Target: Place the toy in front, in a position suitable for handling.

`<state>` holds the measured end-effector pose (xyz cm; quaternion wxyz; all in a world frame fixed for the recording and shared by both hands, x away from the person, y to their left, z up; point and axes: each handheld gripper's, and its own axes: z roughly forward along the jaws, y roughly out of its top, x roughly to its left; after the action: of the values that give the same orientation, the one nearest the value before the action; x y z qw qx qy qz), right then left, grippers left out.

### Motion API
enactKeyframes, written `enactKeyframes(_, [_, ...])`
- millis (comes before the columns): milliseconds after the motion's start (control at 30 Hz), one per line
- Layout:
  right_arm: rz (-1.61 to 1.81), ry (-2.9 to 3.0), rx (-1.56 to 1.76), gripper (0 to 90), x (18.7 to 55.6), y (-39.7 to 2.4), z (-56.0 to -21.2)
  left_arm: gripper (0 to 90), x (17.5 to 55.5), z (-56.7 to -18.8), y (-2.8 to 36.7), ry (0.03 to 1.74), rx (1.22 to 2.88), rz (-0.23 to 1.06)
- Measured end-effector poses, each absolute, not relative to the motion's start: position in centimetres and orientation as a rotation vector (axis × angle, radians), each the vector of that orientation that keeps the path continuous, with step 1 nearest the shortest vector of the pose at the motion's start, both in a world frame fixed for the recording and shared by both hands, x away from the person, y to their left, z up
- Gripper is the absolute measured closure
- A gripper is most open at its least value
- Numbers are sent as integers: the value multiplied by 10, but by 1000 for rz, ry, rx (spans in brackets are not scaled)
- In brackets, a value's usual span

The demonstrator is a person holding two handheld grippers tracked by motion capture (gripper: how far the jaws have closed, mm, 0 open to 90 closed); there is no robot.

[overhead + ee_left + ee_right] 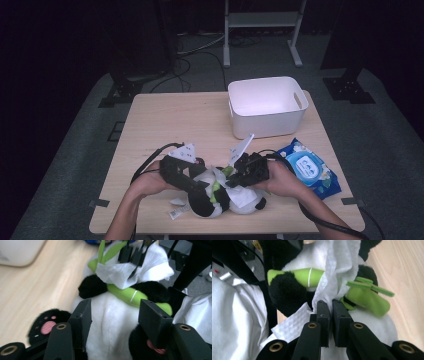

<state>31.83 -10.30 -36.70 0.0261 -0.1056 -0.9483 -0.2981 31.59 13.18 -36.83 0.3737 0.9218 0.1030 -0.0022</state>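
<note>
Dark room, cables and a metal frame on the floor behind; pale wooden bench [165, 125] under good light. Panda plush toy [220, 197] lying at the near edge of the bench, between both hands, belly up in the left gripper view, a green bamboo stalk [126, 294] clasped across its chest by black paws. Left tongs [196, 181] partly closed around the white belly [110, 322], pads pressing in on either flank, so holding the toy steady. Right tongs [330, 305] pinched tight on a white wet wipe [337, 267], draped over the bamboo and upper chest. Step in hand judged as wiping the toy. Advice: keep the left grip firm but shallow so the plush does not roll; draw the wipe in short strokes along the pile; avoid snagging the thin felt leaves [370, 287]; keep the wipe folded under the pads so bare jaw never rubs the fur. White storage bin [267, 106] at the far right of the bench, well apart from the toy, appearing empty inside. Blue wet-wipe pack [309, 169] lying flat just beside the right hand, lid apparently shut, contents not visible. Loose white paper tag [176, 214] near the toy at the bench edge.
</note>
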Motion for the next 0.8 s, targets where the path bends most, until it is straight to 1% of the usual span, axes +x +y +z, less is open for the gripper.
enactKeyframes(67, [-967,-2924,-314,841,316,-101,-361,405,315,-378,125,246,2400,-16])
enactKeyframes(100, [-990,-2925,-316,841,315,-101,-357,380,315,-380,123,235,2398,-31])
enactKeyframes(133, [-1010,-2931,-309,841,315,-100,-356,373,314,-382,122,219,2387,-40])
enactKeyframes(233, [-1008,-2955,-319,841,316,-98,-353,385,316,-382,123,213,2373,-19])
enactKeyframes(400, [-953,-2951,-339,843,318,-100,-365,405,319,-381,120,188,2382,9])
enactKeyframes(633, [-938,-2962,-375,847,316,-110,-371,400,327,-379,112,165,2385,9])
enactKeyframes(700, [-935,-2956,-387,847,316,-114,-371,423,329,-378,109,168,2398,31])
enactKeyframes(800, [-940,-2954,-397,848,315,-118,-372,416,332,-379,105,173,2400,15])
